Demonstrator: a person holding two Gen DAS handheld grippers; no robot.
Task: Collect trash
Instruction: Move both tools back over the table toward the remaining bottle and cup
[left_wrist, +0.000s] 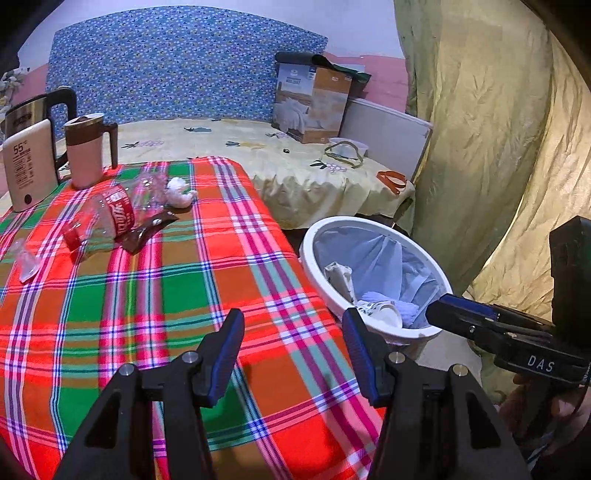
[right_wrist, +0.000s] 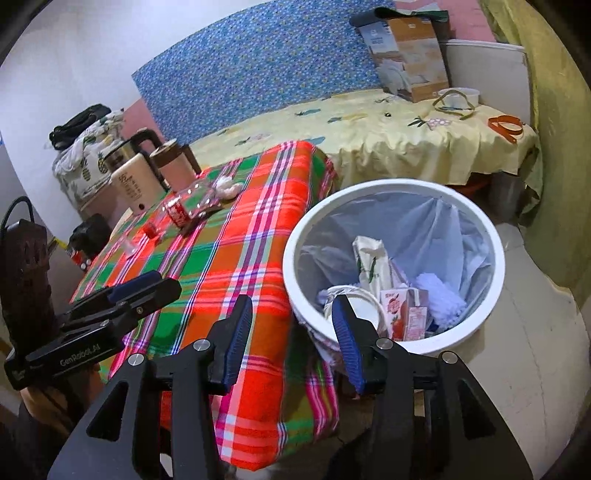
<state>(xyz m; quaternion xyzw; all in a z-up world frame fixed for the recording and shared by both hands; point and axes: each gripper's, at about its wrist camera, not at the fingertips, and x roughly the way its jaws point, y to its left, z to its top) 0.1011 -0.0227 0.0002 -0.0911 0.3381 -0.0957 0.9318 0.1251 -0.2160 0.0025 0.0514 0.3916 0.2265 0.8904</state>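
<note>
Roughly midway, by my read. Your bin (right_wrist: 491, 236) beside the table already holds a carton (right_wrist: 404, 312), a paper cup (right_wrist: 354, 295), a cream wrapper (right_wrist: 371, 264) and some white wadding, so part of the trash is in.

Both tongs are empty. Left gripper (left_wrist: 293, 354) is spread wide over the plaid cloth (left_wrist: 184, 295), nothing between its pads. Right gripper (right_wrist: 291, 338) is parted too, straddling the table edge and the near bin rim, holding nothing; whatever it last carried, I can't tell from this.

Left on the table, all at the far corner:
- crushed bottle (left_wrist: 99, 221) with red label and cap, lying on its side
- brown wrapper (left_wrist: 147, 230), touching the bottle
- clear plastic (left_wrist: 149, 188) just behind it
- white tissue wad (left_wrist: 179, 192), beside the plastic
- small clear scrap (left_wrist: 26, 258) near the left edge, apart from the pile

Kettle (left_wrist: 37, 110), cream box (left_wrist: 27, 162) and mug (left_wrist: 86, 151) look like keepers, not trash.

You've got about five pieces to go. The pile is well apart from both grippers, so expect a long reach across the cloth. Crushed bottle is probably the awkward one.
</note>
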